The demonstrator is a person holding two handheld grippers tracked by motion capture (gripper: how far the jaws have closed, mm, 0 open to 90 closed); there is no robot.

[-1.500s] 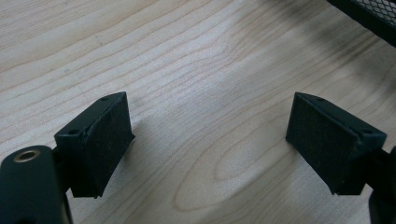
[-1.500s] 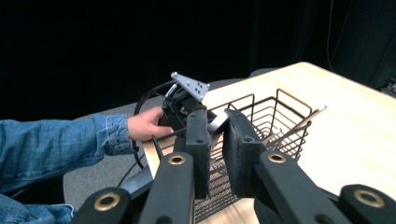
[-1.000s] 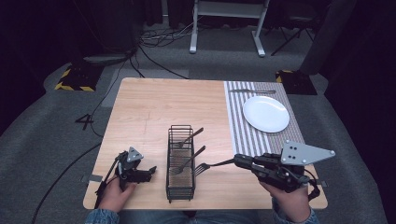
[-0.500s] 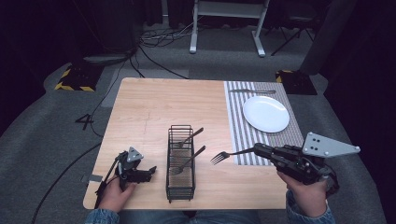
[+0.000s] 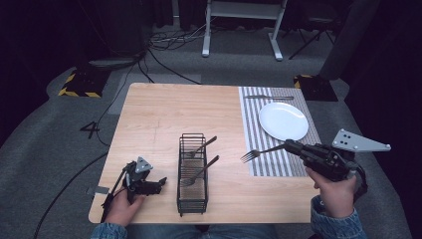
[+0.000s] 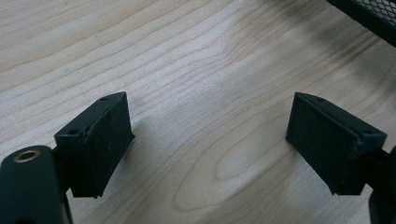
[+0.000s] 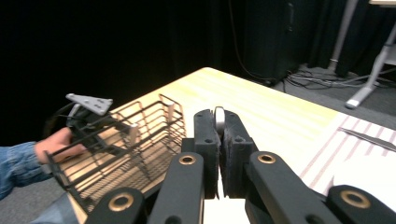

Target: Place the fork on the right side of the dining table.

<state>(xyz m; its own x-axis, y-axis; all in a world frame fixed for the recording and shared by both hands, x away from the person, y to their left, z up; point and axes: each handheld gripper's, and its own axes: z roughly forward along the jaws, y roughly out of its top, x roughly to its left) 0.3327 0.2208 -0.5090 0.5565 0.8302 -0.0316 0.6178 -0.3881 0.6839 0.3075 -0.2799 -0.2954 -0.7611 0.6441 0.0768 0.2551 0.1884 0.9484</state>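
A black wire basket (image 5: 179, 172) stands lengthwise near the table's front edge, with two forks (image 5: 203, 146) leaning in it. My right gripper (image 5: 290, 146) is shut on the handle of a third fork (image 5: 259, 152), held level over the striped placemat (image 5: 251, 117) with its tines toward the basket. In the right gripper view the fork handle (image 7: 218, 115) shows as a thin edge between the closed pads (image 7: 206, 135). My left gripper (image 5: 160, 182) rests on the wood left of the basket. Its pads (image 6: 105, 140) stand wide apart over bare wood.
A white plate (image 5: 282, 121) lies on the placemat, with a knife (image 5: 268, 97) beyond it at the far edge. The basket's corner (image 6: 373, 16) is close to the left gripper. Cables and a stand's legs lie on the floor behind the table.
My right gripper has carried the fork to the right, from beside the basket to above the placemat's front part. The left gripper has stayed where it was.
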